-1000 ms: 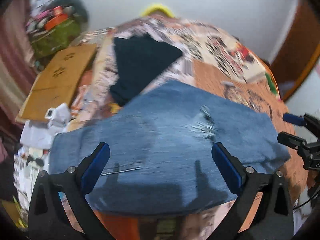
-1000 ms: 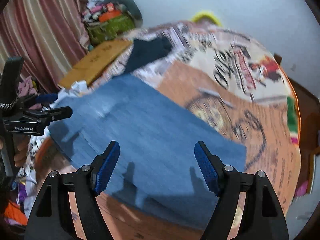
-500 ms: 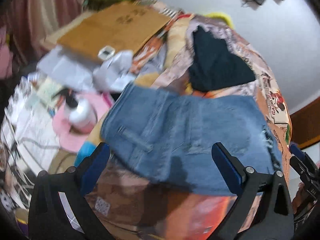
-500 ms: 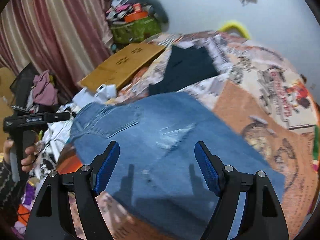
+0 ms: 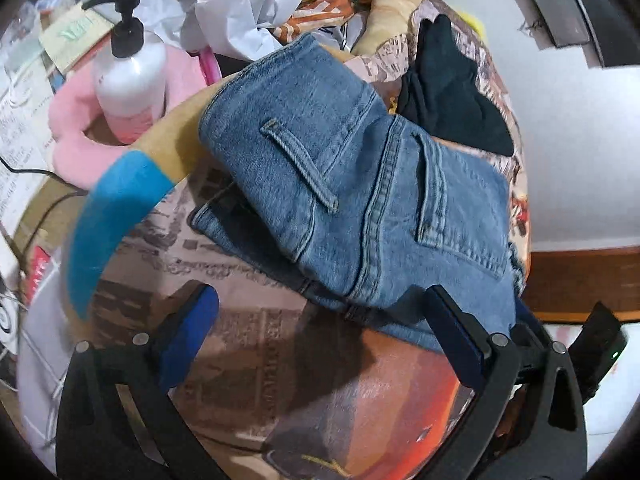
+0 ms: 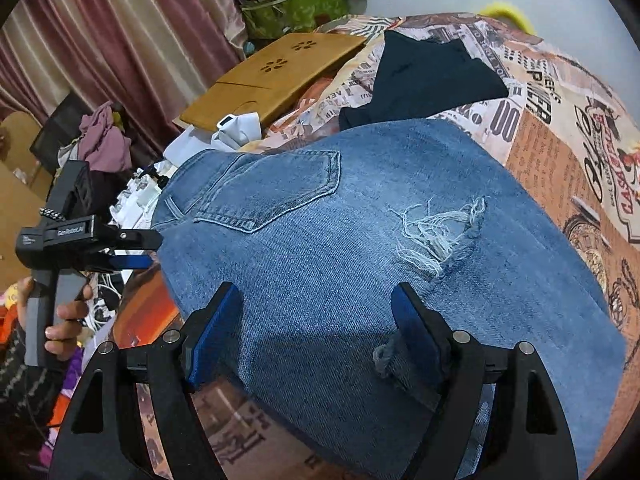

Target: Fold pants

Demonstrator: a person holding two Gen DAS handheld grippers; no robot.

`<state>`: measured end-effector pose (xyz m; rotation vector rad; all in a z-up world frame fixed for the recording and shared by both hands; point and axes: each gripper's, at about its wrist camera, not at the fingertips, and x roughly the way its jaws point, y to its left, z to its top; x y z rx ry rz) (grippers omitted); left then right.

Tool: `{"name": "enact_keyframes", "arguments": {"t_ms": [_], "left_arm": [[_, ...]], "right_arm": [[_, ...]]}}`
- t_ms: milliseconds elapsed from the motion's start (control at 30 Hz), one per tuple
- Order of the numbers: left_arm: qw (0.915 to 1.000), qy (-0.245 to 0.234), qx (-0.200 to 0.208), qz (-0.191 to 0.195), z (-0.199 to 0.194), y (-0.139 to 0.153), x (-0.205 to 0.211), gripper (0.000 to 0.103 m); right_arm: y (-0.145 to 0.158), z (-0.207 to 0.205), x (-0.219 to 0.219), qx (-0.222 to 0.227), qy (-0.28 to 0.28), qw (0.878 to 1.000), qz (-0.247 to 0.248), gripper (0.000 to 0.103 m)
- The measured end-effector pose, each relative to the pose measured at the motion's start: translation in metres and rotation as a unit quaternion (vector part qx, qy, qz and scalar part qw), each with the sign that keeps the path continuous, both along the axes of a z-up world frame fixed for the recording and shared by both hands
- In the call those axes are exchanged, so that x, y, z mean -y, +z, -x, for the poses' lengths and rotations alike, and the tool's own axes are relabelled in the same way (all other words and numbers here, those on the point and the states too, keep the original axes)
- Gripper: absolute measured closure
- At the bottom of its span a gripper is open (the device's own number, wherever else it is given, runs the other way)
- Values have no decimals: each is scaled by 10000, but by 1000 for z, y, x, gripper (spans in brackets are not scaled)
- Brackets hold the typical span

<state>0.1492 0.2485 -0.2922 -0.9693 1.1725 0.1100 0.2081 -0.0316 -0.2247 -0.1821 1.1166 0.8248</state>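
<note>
Blue jeans (image 6: pixel 360 248) lie folded in layers on a bed with a printed cover (image 6: pixel 560 128). A back pocket and a frayed rip (image 6: pixel 440 236) face up. In the left wrist view the waistband end (image 5: pixel 340 184) lies near the bed's left edge. My left gripper (image 5: pixel 320 332) is open and empty, just short of the waistband corner; it also shows in the right wrist view (image 6: pixel 136 248). My right gripper (image 6: pixel 316 312) is open, its jaws hovering over the jeans' near edge, holding nothing.
A folded black garment (image 6: pixel 424 76) lies on the bed beyond the jeans. A wooden lap desk (image 6: pixel 276 72), white paper (image 5: pixel 244 16), a pump bottle (image 5: pixel 128 76) on a pink cushion (image 5: pixel 72 140) and cables crowd the left side. Curtains hang far left.
Both cameras have swung left and closer to the jeans' waistband end. My left gripper moved down toward the waistband corner. Both grippers stayed open.
</note>
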Motion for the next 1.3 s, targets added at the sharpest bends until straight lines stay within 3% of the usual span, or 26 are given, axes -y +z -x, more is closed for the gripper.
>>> {"name": "enact_keyframes", "arguments": {"t_ms": [133,267,333,400,467,567,667,800,967,1167,1300], "left_arm": [[9993,134,143,332,-13,-18,-2,0],[9991,227,222,292,-28,-25,-3,3],[9990,309,217,234,-32,-25,-7,14],[9989,433,129,119,-33,-26,-13,34],[9985,518,153,81,-33,-23,-18,41],[9970,520,177,-554,-35,-5,-19,70],[9916,394,443,-1150,-37,28,-14,77],[9737,231,1001,-2034,-50,87,2,79],[9366,-85,1892,-2949,-57,167,41,79],[9025,-513,2803,-3231,-79,237,109,79],[8864,-921,3251,-3165,-91,263,166,79]], "right_arm": [[-2,0,-3,-7,44,10000,0,26],[-3,-1,-3,-6,33,10000,-25,26],[-3,-1,-4,-4,32,10000,-35,26],[-3,-2,-4,-6,37,10000,-29,26],[-2,-2,-5,1,21,10000,-8,29],[7,-4,0,-30,-15,9999,-148,30],[25,-1,13,361,-266,9988,-212,31],[53,3,36,796,-559,9944,-405,31],[75,6,77,1057,-940,9889,-443,30],[71,6,131,966,-1256,9873,-54,30],[78,14,169,1066,-1586,9814,-159,30]]}}
